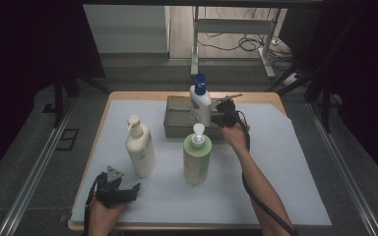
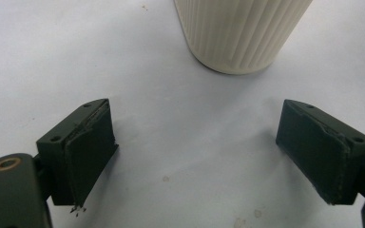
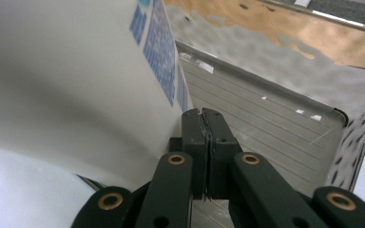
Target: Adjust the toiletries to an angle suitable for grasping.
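Note:
A white bottle with a blue pump [image 1: 200, 101] stands upright in a grey metal tray [image 1: 174, 120] at the back of the table. My right gripper [image 1: 221, 114] is at the bottle's right side, over the tray. In the right gripper view the jaws [image 3: 204, 114] are pressed flat together with nothing between them; the white bottle [image 3: 76, 85] rises close on their left and the tray floor [image 3: 275, 118] lies beyond. My left gripper [image 1: 128, 189] rests near the front left edge, open [image 2: 197, 152], with bare mat between its pads. The base of a cream ribbed bottle [image 2: 240, 33] stands just ahead of it.
A cream pump bottle [image 1: 140, 147] and a green pump bottle [image 1: 197, 156] stand upright mid-table on the white mat [image 1: 285, 167]. The wooden table edge [image 1: 142, 94] borders the mat. A desk frame and cables [image 1: 246, 39] lie beyond the table.

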`<action>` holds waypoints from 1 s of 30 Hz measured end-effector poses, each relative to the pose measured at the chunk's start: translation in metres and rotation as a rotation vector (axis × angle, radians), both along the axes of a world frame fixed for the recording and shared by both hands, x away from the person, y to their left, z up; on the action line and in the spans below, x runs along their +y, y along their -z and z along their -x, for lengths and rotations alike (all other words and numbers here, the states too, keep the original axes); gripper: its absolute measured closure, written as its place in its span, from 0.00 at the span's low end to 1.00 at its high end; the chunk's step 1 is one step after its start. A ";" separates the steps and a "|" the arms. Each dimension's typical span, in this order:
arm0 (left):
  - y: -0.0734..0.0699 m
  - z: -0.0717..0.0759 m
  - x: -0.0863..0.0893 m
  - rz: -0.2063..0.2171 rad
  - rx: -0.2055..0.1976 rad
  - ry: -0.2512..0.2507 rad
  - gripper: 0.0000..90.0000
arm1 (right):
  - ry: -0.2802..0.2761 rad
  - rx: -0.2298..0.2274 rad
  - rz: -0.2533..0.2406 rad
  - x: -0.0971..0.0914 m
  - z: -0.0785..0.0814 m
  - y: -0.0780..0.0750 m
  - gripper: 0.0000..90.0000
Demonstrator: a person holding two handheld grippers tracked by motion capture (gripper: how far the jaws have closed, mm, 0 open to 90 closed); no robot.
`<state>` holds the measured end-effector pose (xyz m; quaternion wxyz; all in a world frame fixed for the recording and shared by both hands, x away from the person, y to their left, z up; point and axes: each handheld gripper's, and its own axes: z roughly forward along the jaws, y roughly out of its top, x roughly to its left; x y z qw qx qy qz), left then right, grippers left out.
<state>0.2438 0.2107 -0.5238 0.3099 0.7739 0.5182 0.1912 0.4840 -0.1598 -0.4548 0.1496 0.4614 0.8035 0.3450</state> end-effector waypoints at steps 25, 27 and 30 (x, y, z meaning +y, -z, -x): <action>0.000 0.000 0.000 0.000 0.000 0.000 0.14 | -0.025 0.022 -0.004 0.010 -0.002 0.004 0.98; 0.000 0.000 0.000 0.000 0.001 0.000 0.14 | -0.028 0.015 -0.014 0.011 -0.003 0.002 0.98; 0.000 0.000 0.000 0.000 0.000 0.000 0.14 | -0.032 0.013 -0.015 0.014 -0.005 0.000 0.98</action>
